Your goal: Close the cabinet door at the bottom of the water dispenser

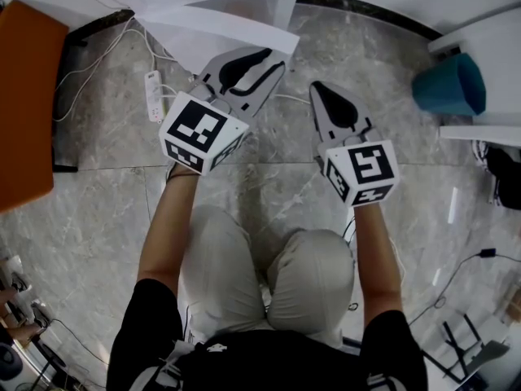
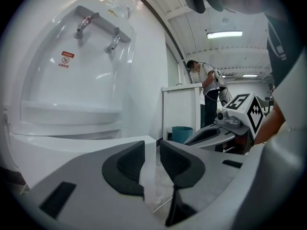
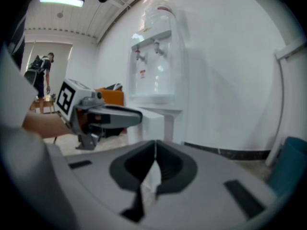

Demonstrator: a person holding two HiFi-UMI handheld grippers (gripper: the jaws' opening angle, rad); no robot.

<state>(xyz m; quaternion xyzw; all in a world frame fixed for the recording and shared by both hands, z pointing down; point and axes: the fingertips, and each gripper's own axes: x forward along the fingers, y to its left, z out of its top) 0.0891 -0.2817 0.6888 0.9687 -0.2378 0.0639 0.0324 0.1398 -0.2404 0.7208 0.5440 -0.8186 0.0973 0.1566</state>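
The white water dispenser (image 2: pixel 86 80) fills the left gripper view, its two taps high up; in the right gripper view the dispenser (image 3: pixel 156 56) stands against the wall. Its white cabinet door (image 1: pixel 220 31) stands swung out over the floor. My left gripper (image 1: pixel 264 59) is shut on that door's free edge, and the edge (image 2: pixel 149 176) shows as a white strip between its dark pads. My right gripper (image 1: pixel 319 90) hangs beside it to the right, shut, with nothing in it. The right gripper view shows the left gripper (image 3: pixel 110 115) at the door (image 3: pixel 154 123).
A teal bin (image 1: pixel 450 85) stands at the right by a white panel. An orange piece of furniture (image 1: pixel 24 96) is at the left. A power strip (image 1: pixel 154 96) with cables lies on the marble floor. A person (image 2: pixel 206 90) stands far back.
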